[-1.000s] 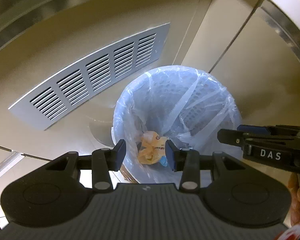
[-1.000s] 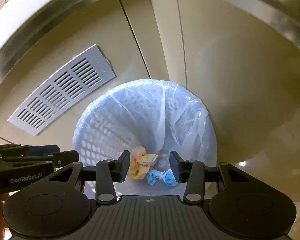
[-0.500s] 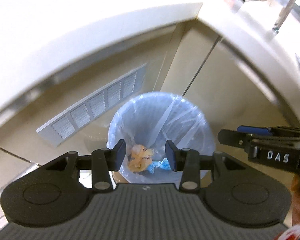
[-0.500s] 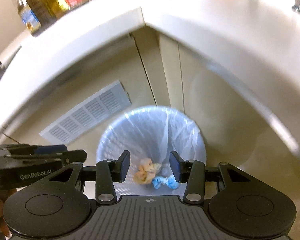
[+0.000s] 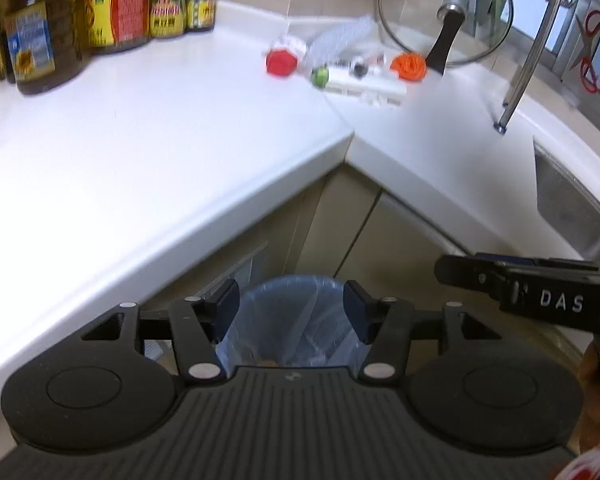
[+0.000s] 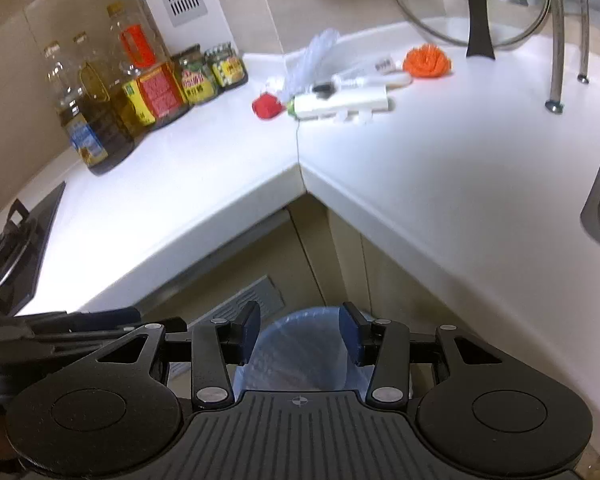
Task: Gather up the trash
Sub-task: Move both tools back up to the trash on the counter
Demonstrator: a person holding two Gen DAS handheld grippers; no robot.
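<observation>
Both tongs are hovering empty above the lined bin: the left tongs [image 5: 291, 304] are standing spread, their jaws having just been opening with nothing between them, and the right tongs [image 6: 299, 330] are also standing apart, gripping nothing. Behind them the white L-shaped surface [image 5: 148, 128] is wrapping around an inside corner, with beige cabinet doors [image 6: 384, 280] beneath it. Down on the floor in that corner, a mesh waste bin [image 5: 288, 320] lined with a pale blue bag is sitting directly below both pairs of tongs; only a sliver of something orange is showing at its bottom in the left view. At the right a steel sink [image 5: 572, 208] is cutting into the surface, and at the left in the right view a black gas hob [image 6: 16, 248] is lying. Oil bottles [image 6: 96, 120] and labelled jars [image 6: 204, 72] are lining the back wall. A glass pot lid [image 6: 472, 4] is leaning upright in the far corner. Waiting near it on the surface are the remaining scraps: a crumpled clear plastic wrapper [image 6: 312, 60], a white tube with a green cap [image 6: 340, 104], a red crumpled wad [image 6: 266, 106] and an orange crumpled wad [image 6: 426, 62], all close together.
</observation>
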